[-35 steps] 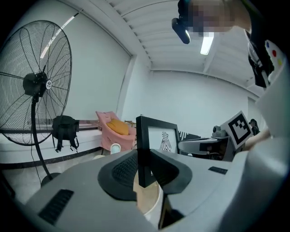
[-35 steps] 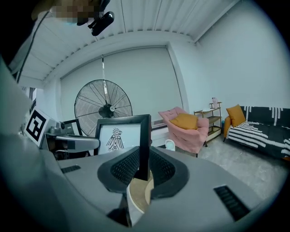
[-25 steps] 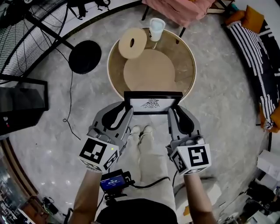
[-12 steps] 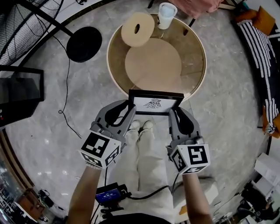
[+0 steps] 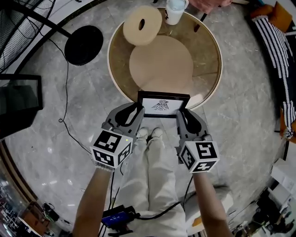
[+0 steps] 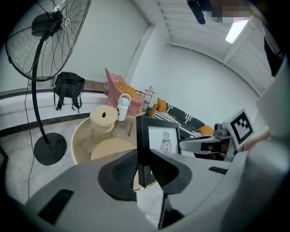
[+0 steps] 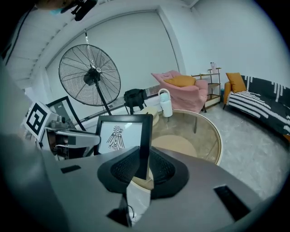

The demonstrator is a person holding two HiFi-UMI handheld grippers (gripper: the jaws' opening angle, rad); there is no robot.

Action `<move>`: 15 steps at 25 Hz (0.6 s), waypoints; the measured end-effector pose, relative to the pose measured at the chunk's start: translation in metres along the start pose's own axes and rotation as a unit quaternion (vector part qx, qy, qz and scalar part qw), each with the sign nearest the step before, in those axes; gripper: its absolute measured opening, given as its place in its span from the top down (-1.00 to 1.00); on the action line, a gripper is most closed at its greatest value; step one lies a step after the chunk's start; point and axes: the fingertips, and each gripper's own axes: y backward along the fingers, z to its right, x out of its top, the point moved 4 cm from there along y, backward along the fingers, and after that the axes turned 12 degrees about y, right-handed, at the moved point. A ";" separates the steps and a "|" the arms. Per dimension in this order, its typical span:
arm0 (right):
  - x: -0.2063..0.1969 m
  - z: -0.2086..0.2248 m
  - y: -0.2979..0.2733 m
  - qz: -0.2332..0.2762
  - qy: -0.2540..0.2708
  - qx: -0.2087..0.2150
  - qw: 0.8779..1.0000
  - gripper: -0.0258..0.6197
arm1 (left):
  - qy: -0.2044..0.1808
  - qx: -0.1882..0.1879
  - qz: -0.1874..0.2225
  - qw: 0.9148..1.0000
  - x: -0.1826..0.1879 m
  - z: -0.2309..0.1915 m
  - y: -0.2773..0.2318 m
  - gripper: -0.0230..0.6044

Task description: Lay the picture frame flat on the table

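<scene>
**Squarely clamped on both sides, the picture frame stood upright at the worktop's near edge**

The left tongs were closed on the frame's left side bar. In the left gripper view the black bar ran up between the two dark pads, and each pad pressed on one face of it. The right tongs gripped the right side bar in the same way, with the bar pinched between the pads in the right gripper view. Both pairs of tongs reached in from the near side, marker cubes toward the person, and sloped downward to the frame.

The frame was black, with a white sheet that bore a small dark bird-like drawing. It stood on edge, with the long sides at top and bottom and the printed face turned toward the person. From the head view it hung at the near rim of the round glass worktop. Whether its lower edge touched the glass could not be told.

Farther back on the worktop lay a round tan disc, well apart from the frame. A pale ring-shaped block sat at the far left, and a white jug stood at the far edge just right of it. A black fan base rested on the grey floor to the left of the worktop. The person's shoes showed just near of the frame, between the two pairs of tongs.
</scene>
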 end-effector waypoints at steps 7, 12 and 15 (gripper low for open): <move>-0.021 0.018 -0.037 -0.019 0.004 -0.003 1.000 0.66 | 0.020 0.013 -0.017 1.000 -0.017 -0.025 -0.043 0.62; -0.038 0.032 -0.062 -0.035 -0.002 -0.007 0.999 0.66 | 0.014 0.025 -0.036 0.999 -0.025 -0.040 -0.074 0.63; -0.046 0.039 -0.077 -0.041 -0.006 -0.009 0.999 0.66 | 0.016 0.029 -0.046 0.998 -0.030 -0.048 -0.090 0.63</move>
